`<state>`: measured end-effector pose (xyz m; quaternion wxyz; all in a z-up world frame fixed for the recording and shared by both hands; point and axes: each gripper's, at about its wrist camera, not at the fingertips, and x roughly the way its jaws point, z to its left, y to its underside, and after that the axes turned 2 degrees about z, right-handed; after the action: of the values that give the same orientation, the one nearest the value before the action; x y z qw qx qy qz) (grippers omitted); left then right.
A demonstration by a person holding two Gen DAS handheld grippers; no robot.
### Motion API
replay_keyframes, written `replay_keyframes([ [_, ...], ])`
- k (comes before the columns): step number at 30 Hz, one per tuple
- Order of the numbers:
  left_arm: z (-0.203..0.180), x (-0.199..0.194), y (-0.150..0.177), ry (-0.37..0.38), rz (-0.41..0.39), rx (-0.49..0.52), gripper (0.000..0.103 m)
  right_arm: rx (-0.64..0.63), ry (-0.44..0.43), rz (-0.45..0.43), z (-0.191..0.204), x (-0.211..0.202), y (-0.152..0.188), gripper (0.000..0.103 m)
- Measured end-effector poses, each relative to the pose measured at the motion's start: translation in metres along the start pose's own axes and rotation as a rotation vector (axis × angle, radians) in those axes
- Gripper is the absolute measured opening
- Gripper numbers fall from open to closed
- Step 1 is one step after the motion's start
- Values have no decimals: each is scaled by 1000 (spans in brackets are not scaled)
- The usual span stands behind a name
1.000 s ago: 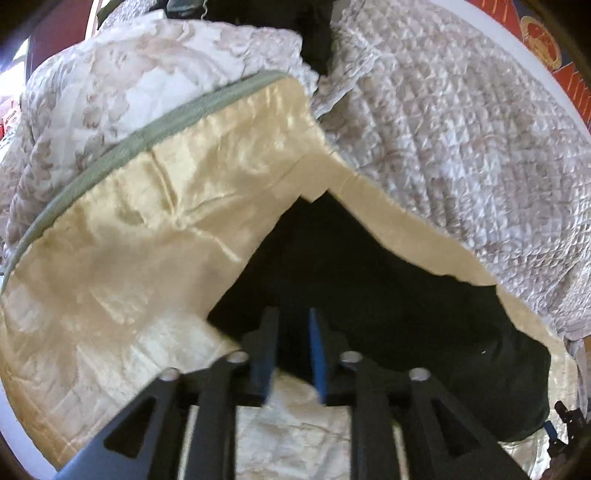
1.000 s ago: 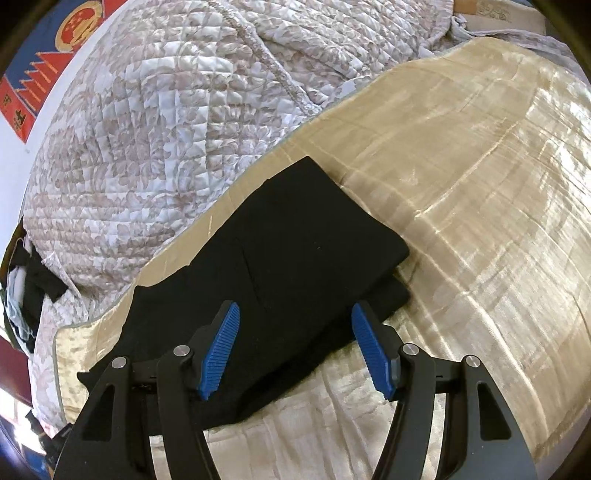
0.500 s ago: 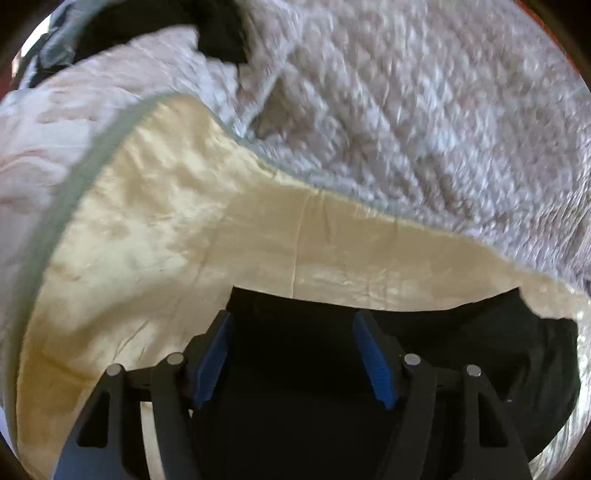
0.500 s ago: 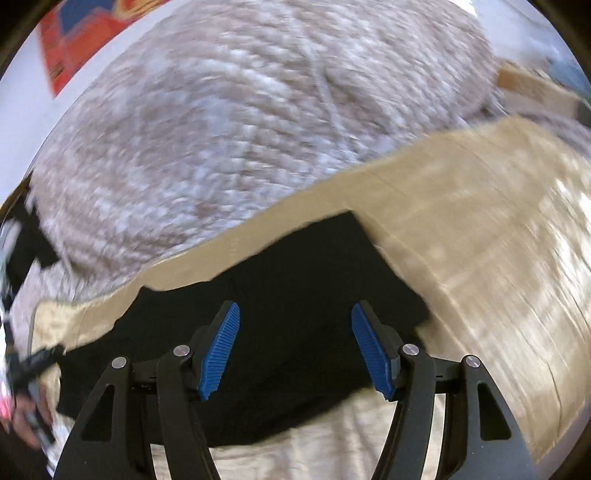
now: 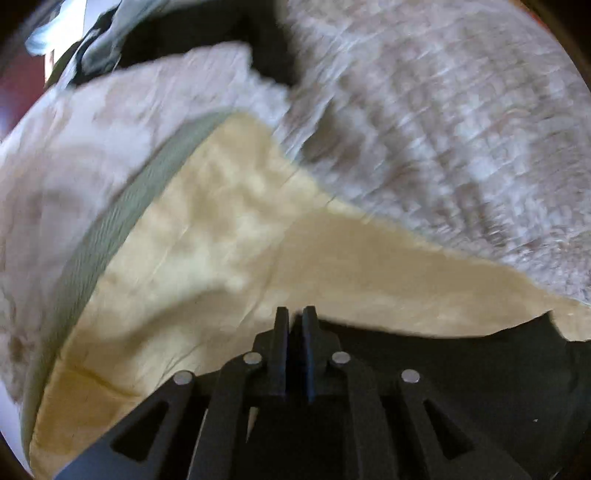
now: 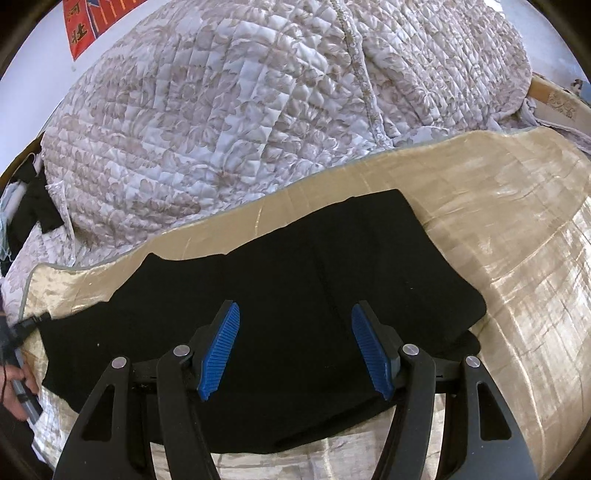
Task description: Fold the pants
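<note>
- Black pants (image 6: 295, 280) lie folded into a broad band across a shiny cream bedspread (image 6: 517, 258), just in front of a heaped quilt (image 6: 258, 110) printed with pale leaves.
- Right gripper (image 6: 295, 350) hovers over the middle of the pants with its blue pads (image 6: 218, 354) spread wide, nothing between them.
- Left gripper (image 5: 294, 325) sits at the pants' (image 5: 461, 376) far edge where black cloth meets the bedspread (image 5: 221, 240); its fingers have come almost together, and dark cloth seems pinched in the thin gap, though blur makes that hard to confirm.
- A hand (image 6: 14, 387) grips a handle at the left rim of the right wrist view, by the pants' end.
- A red wall hanging (image 6: 88, 26) shows behind the quilt.
</note>
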<state>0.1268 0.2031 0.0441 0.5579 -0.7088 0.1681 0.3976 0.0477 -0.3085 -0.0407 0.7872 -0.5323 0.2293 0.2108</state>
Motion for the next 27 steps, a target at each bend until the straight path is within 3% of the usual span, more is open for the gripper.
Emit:
replay_keyframes([
  [4,8,-27,2,33,-48,-44,22,14,23,9,-5,1,-1,64],
  [6,4,-43,8,108,-77,-33,39,17,29,2,-6,-2,0,64],
  [8,-12,-50,17,194,-51,1,44,17,55,-17,-9,-6,0,63],
  [12,-46,-43,50,281,86,108,44,65,113,97,-29,11,3,63],
  [14,-53,-34,65,243,159,138,44,59,117,70,-29,1,2,63],
  [17,-44,-43,75,204,146,133,44,34,75,2,-25,-18,1,63],
  [19,-35,-50,78,139,126,141,44,-5,87,31,-21,-17,5,63],
  [21,-21,-42,83,53,162,120,44,-18,139,113,-25,-3,12,63],
  [23,-2,-44,85,53,167,50,45,23,150,101,-34,-8,14,63],
  [25,8,-53,87,3,158,24,45,18,188,76,-38,-18,13,63],
  [27,15,-63,94,-26,134,2,45,32,172,65,-41,-24,14,63],
])
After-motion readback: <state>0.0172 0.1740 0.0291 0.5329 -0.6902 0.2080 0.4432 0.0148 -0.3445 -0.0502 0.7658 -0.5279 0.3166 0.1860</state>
